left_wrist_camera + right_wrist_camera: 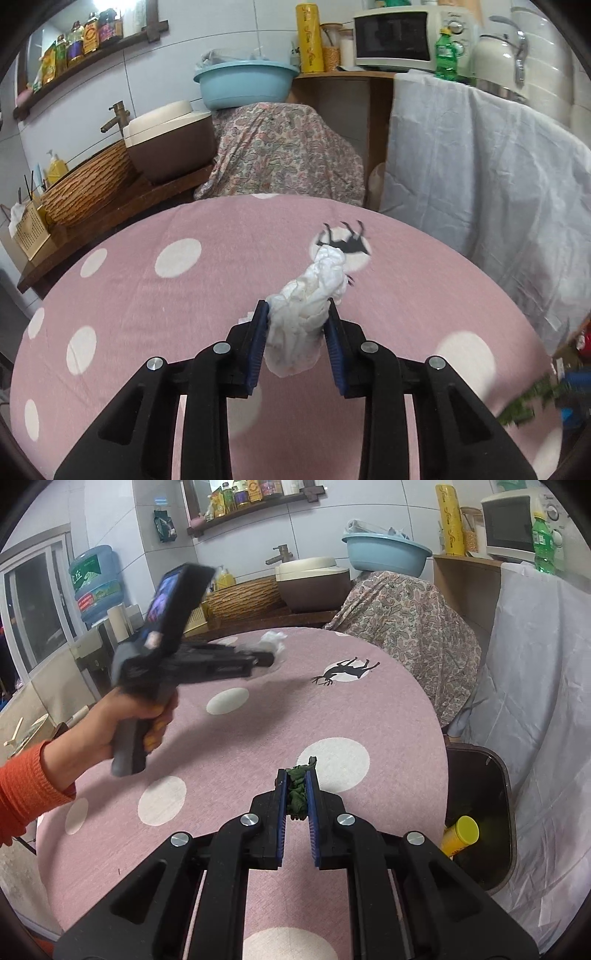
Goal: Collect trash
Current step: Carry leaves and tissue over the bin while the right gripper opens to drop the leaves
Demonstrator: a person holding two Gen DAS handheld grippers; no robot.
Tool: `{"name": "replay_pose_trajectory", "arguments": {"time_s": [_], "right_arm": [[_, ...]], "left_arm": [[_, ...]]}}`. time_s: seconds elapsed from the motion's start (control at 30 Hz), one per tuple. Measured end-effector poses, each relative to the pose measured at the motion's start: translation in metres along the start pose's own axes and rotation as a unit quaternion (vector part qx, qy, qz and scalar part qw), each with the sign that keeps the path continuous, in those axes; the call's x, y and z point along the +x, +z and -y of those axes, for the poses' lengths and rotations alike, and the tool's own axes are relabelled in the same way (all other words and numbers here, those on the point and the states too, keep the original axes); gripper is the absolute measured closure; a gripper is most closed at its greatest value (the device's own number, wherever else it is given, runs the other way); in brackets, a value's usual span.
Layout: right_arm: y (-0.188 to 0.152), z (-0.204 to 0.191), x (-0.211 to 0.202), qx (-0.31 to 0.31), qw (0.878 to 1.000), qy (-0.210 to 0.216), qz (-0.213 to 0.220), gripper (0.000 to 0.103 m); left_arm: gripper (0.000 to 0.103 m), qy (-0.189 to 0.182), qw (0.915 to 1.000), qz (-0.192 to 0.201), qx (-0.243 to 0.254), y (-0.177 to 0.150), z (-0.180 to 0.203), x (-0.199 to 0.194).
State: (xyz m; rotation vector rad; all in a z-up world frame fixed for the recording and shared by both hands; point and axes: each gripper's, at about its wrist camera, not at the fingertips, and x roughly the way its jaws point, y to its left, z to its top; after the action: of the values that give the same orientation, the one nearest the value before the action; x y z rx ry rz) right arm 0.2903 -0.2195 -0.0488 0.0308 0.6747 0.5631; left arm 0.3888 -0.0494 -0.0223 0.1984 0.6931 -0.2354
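A round tabletop with a pink cloth and big white dots (pixel 229 738) fills most of both views. One white dot has a black deer shape on it (pixel 347 670).

Past the far edge of the tabletop there is a lump covered by a flowery paisley cloth (pixel 280 155), and a light blue plastic bowl (pixel 245 83) sits up on top of it. To the right hangs a big pale grey sheet (pixel 480 177). A white microwave oven (pixel 402 38) stands on a wooden shelf behind it, with a green plastic bottle (pixel 445 55) next to it.

Down beside the tabletop, on the right in the right wrist view, stands a dark brown bin (pixel 480 812). A yellow tube with a round cap (pixel 461 834) lies inside it.

A hand with an orange knitted sleeve (pixel 129 723) holds the left gripper (pixel 297 314) up over the tabletop. Its jaws are clamped on a crumpled white paper tissue (pixel 306 299), one blue pad on each side. The tissue sticks out in front of the jaws, off the cloth. In the right wrist view this gripper looks blurry, so the tissue is only a fuzzy white blob there.

The right gripper (pixel 297 775) hangs over the near part of the tabletop. Its jaws are squeezed together on a small dark green crumpled scrap (pixel 298 794). It may be a leaf or a bit of wrapper; it is too small to tell.
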Motion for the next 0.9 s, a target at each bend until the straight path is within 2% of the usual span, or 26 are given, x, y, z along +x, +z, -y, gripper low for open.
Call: {"name": "replay_pose_trajectory", "arguments": {"time_s": [0.17,0.3,0.53,0.7,0.9], "right_arm": [[-0.003,0.011,-0.022,0.010,1.000,-0.013,0.017,0.092],[-0.006,0.028,-0.044,0.021,0.999,-0.037,0.028,0.092],[-0.013,0.088,-0.074,0.053,0.992,-0.110,0.034,0.092],[-0.029,0.147,-0.052,0.084,0.983,-0.163,-0.009,0.092],[-0.056,0.204,-0.010,0.146,0.974,-0.167,-0.050,0.092]], "left_arm": [[0.073,-0.052,0.9986,0.006,0.013,-0.017,0.026,-0.032],[0.073,-0.102,0.9942,0.005,0.033,-0.019,0.063,-0.049],[0.073,-0.179,0.9829,-0.007,0.040,-0.008,0.128,-0.053],[0.073,-0.207,0.9768,-0.024,0.049,0.009,0.178,-0.035],[0.073,-0.203,0.9758,-0.045,0.068,0.025,0.221,-0.006]]}}
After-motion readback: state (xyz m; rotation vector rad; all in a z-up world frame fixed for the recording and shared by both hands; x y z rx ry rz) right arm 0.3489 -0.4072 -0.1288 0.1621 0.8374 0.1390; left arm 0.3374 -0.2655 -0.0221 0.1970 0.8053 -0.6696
